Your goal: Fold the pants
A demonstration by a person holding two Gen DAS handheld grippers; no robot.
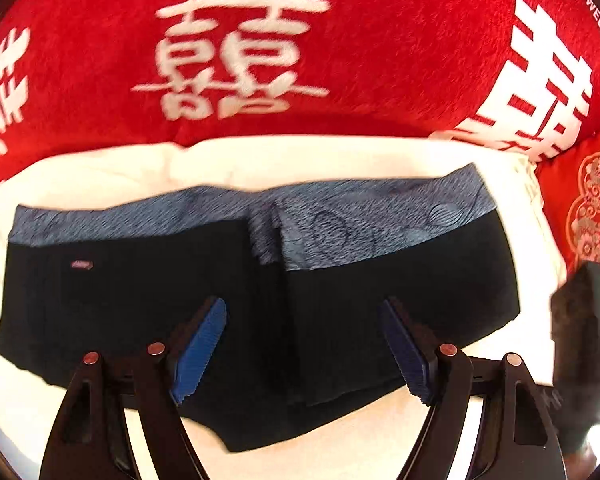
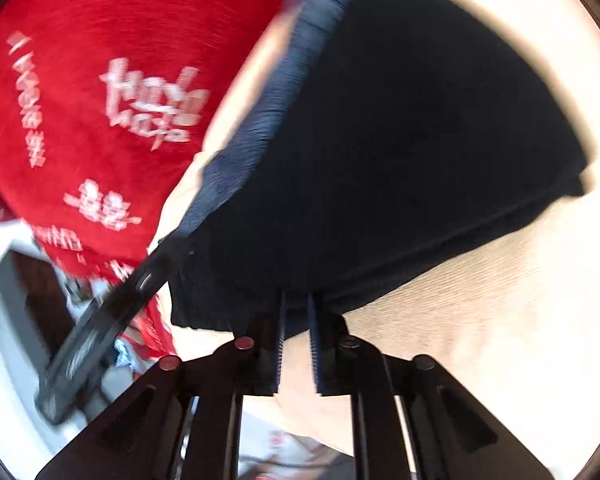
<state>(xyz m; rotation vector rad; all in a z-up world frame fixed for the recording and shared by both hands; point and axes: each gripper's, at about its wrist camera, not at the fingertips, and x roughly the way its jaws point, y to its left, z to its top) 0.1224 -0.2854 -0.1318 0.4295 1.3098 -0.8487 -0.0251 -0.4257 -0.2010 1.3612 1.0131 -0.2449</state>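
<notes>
The pants (image 1: pixel 256 280), black with a grey patterned waistband, lie on a cream cloth (image 1: pixel 100 176) spread over a red blanket (image 1: pixel 380 60) with white characters. In the left wrist view they look already doubled over: one layer overlaps another near the middle, and a stepped edge runs down from the waistband. So one fold seems to be done, and the bundle reads as wide and short, with at least one more fold likely left to make it compact.

The left gripper (image 1: pixel 304 344) hangs just above the lower part of the pants, jaws spread wide, blue pads showing, nothing between them.

The right gripper (image 2: pixel 297 340) sits at the near edge of the pants (image 2: pixel 400 140), jaws drawn close with only a narrow gap. The fabric edge meets the fingertips, but blur makes it hard to say whether cloth is really pinched, so I cannot tell.

A dark device (image 1: pixel 584 320) shows at the right edge, likely the other gripper's body.
</notes>
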